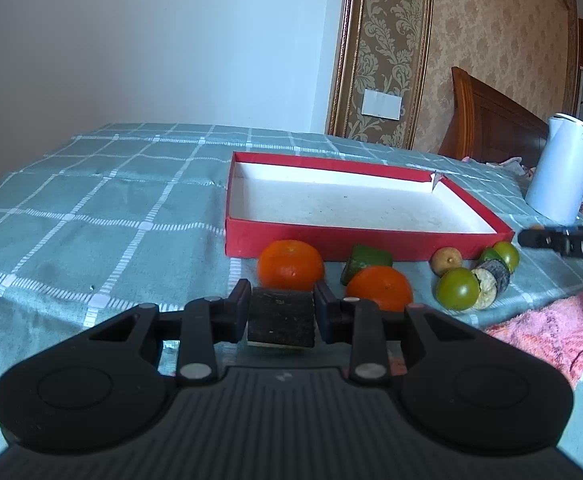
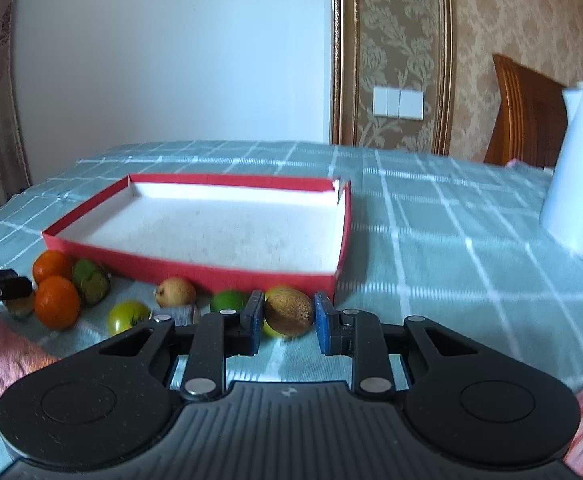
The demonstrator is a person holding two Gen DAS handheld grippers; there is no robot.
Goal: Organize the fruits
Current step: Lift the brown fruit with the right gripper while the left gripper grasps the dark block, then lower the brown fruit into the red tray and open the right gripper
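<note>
A shallow red box [image 1: 355, 243] with a white inside lies on the checked cloth; it also shows in the right wrist view [image 2: 195, 268]. In front of it lie two oranges [image 1: 289, 264] [image 1: 379, 288], green fruits [image 1: 457, 290], a small tan fruit [image 1: 445, 260] and dark slices [image 1: 491, 276]. My left gripper [image 1: 281, 312] is shut on a dark brown block [image 1: 281, 318] just before the oranges. My right gripper [image 2: 287, 320] stands open around a brown kiwi [image 2: 289, 310], with a gap at the right pad. The fruits also show at the left [image 2: 57, 300].
A white kettle [image 1: 563, 172] stands at the far right of the table, also in the right wrist view [image 2: 579, 184]. A pink towel [image 1: 555, 328] lies at the right front. A wooden chair back [image 1: 491, 120] stands behind the table.
</note>
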